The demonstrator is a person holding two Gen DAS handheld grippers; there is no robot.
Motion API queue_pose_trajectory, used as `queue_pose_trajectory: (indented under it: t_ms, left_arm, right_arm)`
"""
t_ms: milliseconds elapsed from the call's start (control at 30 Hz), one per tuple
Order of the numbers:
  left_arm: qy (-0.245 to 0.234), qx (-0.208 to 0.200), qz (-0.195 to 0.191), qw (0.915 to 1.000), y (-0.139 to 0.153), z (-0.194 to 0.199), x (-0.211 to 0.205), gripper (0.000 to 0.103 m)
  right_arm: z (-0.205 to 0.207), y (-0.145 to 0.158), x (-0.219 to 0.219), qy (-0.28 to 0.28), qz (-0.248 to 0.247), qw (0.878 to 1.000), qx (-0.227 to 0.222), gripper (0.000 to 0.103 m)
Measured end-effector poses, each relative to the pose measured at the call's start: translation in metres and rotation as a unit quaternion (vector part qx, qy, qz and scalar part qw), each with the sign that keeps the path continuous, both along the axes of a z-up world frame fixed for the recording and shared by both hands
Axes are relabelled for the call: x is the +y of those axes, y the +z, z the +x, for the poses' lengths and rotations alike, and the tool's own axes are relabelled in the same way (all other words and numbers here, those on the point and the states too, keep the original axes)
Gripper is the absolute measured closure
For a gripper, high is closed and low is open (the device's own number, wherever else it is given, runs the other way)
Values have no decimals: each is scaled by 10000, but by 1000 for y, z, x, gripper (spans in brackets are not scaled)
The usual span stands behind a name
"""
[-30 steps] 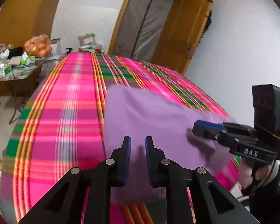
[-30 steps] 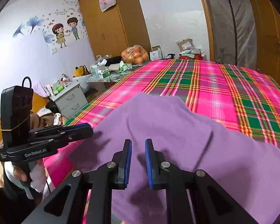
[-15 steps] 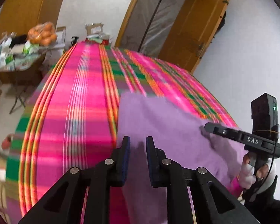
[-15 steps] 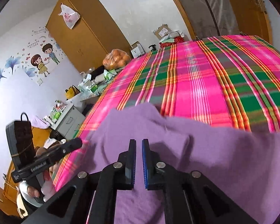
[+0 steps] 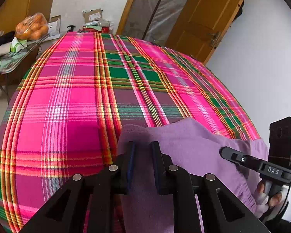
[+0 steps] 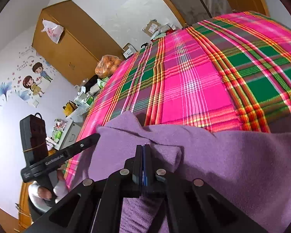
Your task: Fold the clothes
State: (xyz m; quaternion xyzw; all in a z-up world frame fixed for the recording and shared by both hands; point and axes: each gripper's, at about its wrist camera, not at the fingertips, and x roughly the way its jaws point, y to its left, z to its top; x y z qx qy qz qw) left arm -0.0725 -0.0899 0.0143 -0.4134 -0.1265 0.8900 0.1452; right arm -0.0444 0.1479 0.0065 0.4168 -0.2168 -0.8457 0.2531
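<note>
Purple fleece garment [image 5: 194, 151] spread on the plaid-covered bed [image 5: 83, 104], lower right of the left wrist frame. Cluttered side table [image 5: 11, 58] upper left beside the bed, bag of oranges [image 5: 32, 27] on it. Wooden door [image 5: 201, 17] upper right, behind.

Right gripper [image 6: 143, 151]: jaws shut together; whether any purple cloth [image 6: 232, 159] is pinched cannot be told. Cloth is spread ahead of and beside the tongs on the plaid bedspread [image 6: 194, 81]. Left gripper [image 6: 96, 136] is seen left of the tongs, tip touching the cloth edge.
</note>
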Motion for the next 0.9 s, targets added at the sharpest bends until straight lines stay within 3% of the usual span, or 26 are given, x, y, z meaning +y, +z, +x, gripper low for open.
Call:
queue_pose_trajectory:
  t_ms: [167, 300, 600, 900]
  left_arm:
    - [74, 235, 86, 9997, 12, 44, -8, 85]
    - [41, 375, 206, 9991, 14, 82, -15, 85]
    - [-47, 628, 128, 9979, 1, 137, -11, 85]
    - [36, 607, -42, 9981, -12, 158, -20, 83]
  right_arm:
    - [5, 2, 5, 43, -304, 9995, -49, 101]
    - [28, 19, 4, 191, -305, 9987, 371, 81]
    - [91, 28, -20, 909, 30, 9924, 824, 81]
    - [105, 21, -33, 956, 334, 9913, 846, 81]
